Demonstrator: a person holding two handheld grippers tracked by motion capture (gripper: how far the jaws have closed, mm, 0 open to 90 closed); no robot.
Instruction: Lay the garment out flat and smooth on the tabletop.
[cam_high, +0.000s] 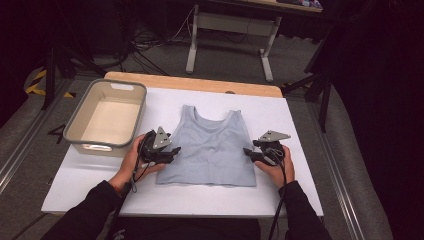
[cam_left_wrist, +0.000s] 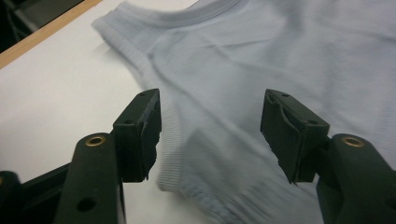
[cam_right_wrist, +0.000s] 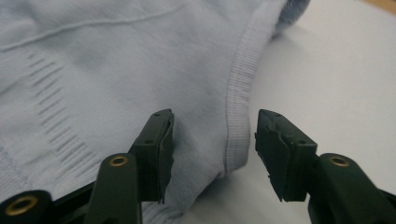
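My left gripper (cam_high: 167, 152) stands released at the left side seam of the pale blue tank top (cam_high: 210, 150), low on the garment near its hem. In the left gripper view (cam_left_wrist: 210, 128) the two black jaws are parted, with the ribbed edge of the fabric lying flat beneath the gap and neither pad pressing on it. My right gripper (cam_high: 252, 154) is likewise released at the opposite side seam. In the right gripper view (cam_right_wrist: 212, 149) the jaws stand apart over the ribbed side edge and the bare white surface beside it, gripping nothing.

The tank top lies spread flat, neckline away from me, at the middle of the white table covering (cam_high: 300, 130). I cannot tell whether the jaw tips touch the cloth.

A grey tub (cam_high: 80, 117) sits at the far left of the table, well apart from the garment.
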